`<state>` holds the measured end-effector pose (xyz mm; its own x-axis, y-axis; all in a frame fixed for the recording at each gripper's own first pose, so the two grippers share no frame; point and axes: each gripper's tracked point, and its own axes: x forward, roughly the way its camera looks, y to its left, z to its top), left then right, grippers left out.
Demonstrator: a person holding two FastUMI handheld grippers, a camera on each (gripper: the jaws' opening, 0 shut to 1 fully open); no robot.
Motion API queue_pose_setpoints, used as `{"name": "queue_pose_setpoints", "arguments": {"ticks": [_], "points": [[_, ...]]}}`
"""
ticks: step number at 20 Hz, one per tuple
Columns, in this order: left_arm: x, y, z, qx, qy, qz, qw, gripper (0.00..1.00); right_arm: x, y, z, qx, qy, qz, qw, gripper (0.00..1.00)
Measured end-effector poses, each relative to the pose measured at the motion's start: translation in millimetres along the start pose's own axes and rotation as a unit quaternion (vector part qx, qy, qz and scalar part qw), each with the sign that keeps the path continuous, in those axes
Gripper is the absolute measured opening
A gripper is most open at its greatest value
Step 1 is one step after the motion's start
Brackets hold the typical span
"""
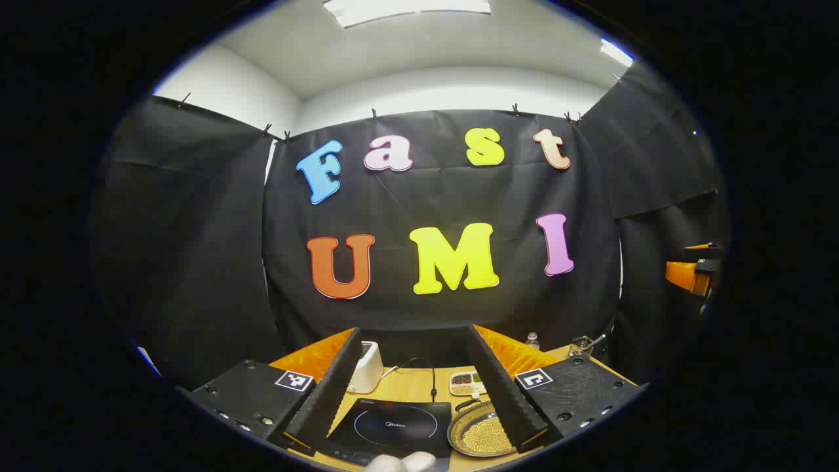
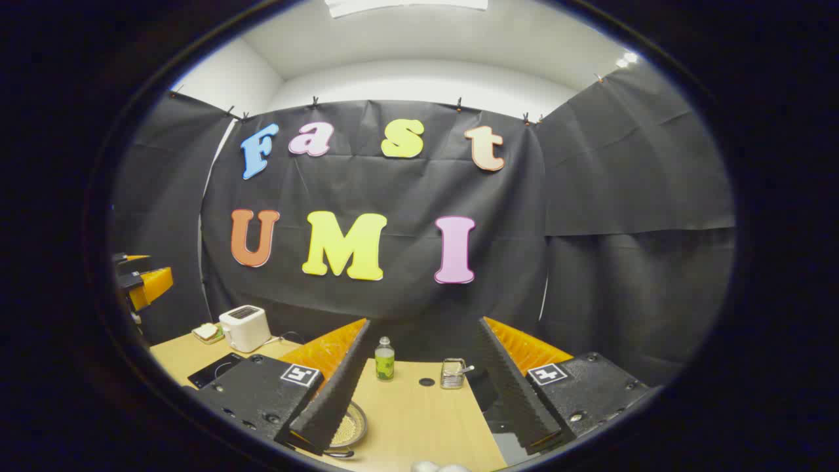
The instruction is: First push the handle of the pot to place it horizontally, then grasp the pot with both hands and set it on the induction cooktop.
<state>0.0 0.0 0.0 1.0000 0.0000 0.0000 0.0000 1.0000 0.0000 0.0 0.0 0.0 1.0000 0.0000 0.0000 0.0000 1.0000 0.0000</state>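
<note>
1. The left tongs (image 1: 409, 387) stand wide open and hold nothing, above the black glass induction cooktop (image 1: 393, 426) on the pale wooden table (image 1: 413, 387).
2. The shallow round metal pot (image 1: 482, 432), filled with yellowish grains, sits just right of the cooktop — its right side is hidden behind a finger, and its handle is hard to make out.
3. The right tongs (image 2: 426, 387) also gape empty; the pot's rim (image 2: 351, 426) peeks from behind their left finger.
4. A white toaster (image 2: 244, 328) stands far left, a small green-labelled bottle (image 2: 385, 359) mid-table.
</note>
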Motion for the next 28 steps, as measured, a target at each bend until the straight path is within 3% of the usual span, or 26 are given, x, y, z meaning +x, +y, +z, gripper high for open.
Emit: {"name": "queue_pose_setpoints", "arguments": {"ticks": [1, 7, 14, 19, 22, 23, 25, 26, 28], "points": [[-1.5, -0.1, -0.8, -0.003, 0.001, -0.002, 1.0, 0.96, -1.8, 2.7, -2.1, 0.001, 0.003, 0.001, 1.0, 0.96], [-7.1, 7.5, -1.0, -0.005, -0.001, -0.005, 1.0, 0.93, -10.9, 13.4, -3.8, 0.006, 0.009, 0.003, 1.0, 0.96], [-11.3, 14.8, -2.2, -0.008, 0.0, -0.008, 1.0, 0.96, -16.8, 18.9, 2.1, 0.003, 0.004, 0.0, 1.0, 0.96], [-13.7, 17.7, -5.1, -0.005, 0.002, -0.006, 1.0, 0.96, -16.0, 40.2, -11.4, -0.006, 0.026, 0.03, 0.999, 0.94], [-14.1, 22.4, -7.9, -0.003, 0.003, -0.002, 1.0, 0.96, -15.9, 51.8, -20.8, -0.013, 0.049, 0.052, 0.997, 0.48], [-14.2, 23.2, -8.0, -0.002, 0.002, 0.0, 1.0, 0.96, -13.2, 53.3, -23.6, -0.008, 0.056, 0.059, 0.997, 0.27], [-15.0, 27.0, -8.0, -0.003, 0.002, 0.004, 1.0, 0.96, -13.7, 60.0, -33.8, 0.015, 0.08, 0.083, 0.993, 0.04], [-14.9, 28.8, -9.8, -0.004, 0.003, 0.006, 1.0, 0.96, -12.4, 67.1, -38.9, 0.027, 0.094, 0.097, 0.99, 0.0], [-14.9, 30.6, -14.4, -0.004, 0.005, 0.008, 1.0, 0.96, -11.5, 75.3, -51.6, 0.031, 0.118, 0.11, 0.986, 0.04]]}}
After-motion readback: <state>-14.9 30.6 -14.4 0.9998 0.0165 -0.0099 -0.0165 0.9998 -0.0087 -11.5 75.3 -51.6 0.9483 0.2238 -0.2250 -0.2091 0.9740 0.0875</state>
